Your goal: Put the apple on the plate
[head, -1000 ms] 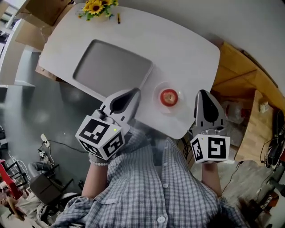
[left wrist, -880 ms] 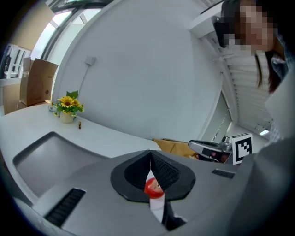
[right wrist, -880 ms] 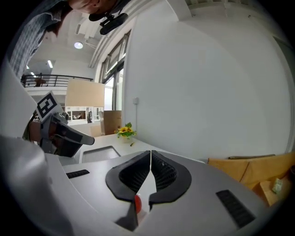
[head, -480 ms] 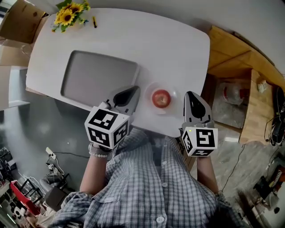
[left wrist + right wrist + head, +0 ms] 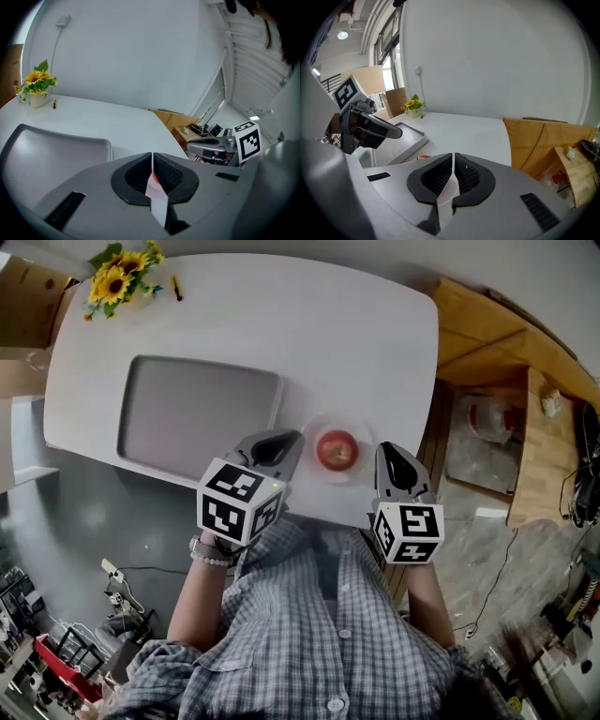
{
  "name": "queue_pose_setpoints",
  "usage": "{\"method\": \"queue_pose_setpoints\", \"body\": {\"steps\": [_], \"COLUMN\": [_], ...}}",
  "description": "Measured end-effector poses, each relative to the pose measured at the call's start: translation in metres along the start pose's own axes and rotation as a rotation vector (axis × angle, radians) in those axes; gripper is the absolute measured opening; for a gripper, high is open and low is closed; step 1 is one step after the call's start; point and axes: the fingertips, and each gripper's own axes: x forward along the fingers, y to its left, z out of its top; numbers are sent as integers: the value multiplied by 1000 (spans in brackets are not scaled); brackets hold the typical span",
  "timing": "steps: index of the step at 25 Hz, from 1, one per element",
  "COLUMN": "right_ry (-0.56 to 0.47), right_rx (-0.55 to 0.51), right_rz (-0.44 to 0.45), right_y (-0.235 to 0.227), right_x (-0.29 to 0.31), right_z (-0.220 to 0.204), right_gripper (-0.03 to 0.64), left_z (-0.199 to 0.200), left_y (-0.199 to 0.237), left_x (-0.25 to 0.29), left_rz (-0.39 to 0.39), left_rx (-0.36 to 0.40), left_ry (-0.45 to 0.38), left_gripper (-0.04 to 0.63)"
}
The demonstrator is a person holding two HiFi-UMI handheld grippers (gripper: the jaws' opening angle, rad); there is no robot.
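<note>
A red apple (image 5: pixel 337 449) rests on a small clear plate (image 5: pixel 315 470) near the front edge of the white table (image 5: pixel 309 343). My left gripper (image 5: pixel 281 439) sits just left of the plate, jaws closed together and empty. My right gripper (image 5: pixel 387 450) hovers just right of the plate at the table's edge, also shut with nothing held. In the left gripper view a sliver of the apple (image 5: pixel 153 177) shows through the closed jaws. In the right gripper view a bit of the apple (image 5: pixel 423 157) shows left of the jaws.
A grey tray (image 5: pixel 197 415) lies left of the plate. A pot of sunflowers (image 5: pixel 116 279) stands at the table's far left corner. Wooden boxes (image 5: pixel 497 399) sit beside the table on the right. The person's checked shirt (image 5: pixel 319 634) fills the lower view.
Both grippers have drawn in closer to the plate's sides as the head view shifted. The apple stays on the plate.
</note>
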Motion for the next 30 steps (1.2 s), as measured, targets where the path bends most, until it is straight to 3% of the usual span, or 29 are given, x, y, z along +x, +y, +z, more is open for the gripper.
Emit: {"method": "queue_pose_setpoints", "body": {"steps": [3,12,17,25,30], "right_ry": [32,115,134,201,239], "right_rx": [4,39,64,137,140], "right_rz": [7,9,38,42,57], "right_y": [1,-4,-2,-4,0], "right_x": [4,19,22,29,32], "right_z": [-10,-38,-50,-74,-86], "right_gripper": [25,28,72,75,75], "left_z": [-9,-33,-53,-78,-81], "left_y": [1,15,8,22,27], "left_x": [12,43,54,61,64], "left_rz": [-26,43,22,152,193], "left_rx": [-13,-56,-84,-117,-131], "left_ry": [37,132,199,292,331], "left_gripper": [11,14,88,95,95]}}
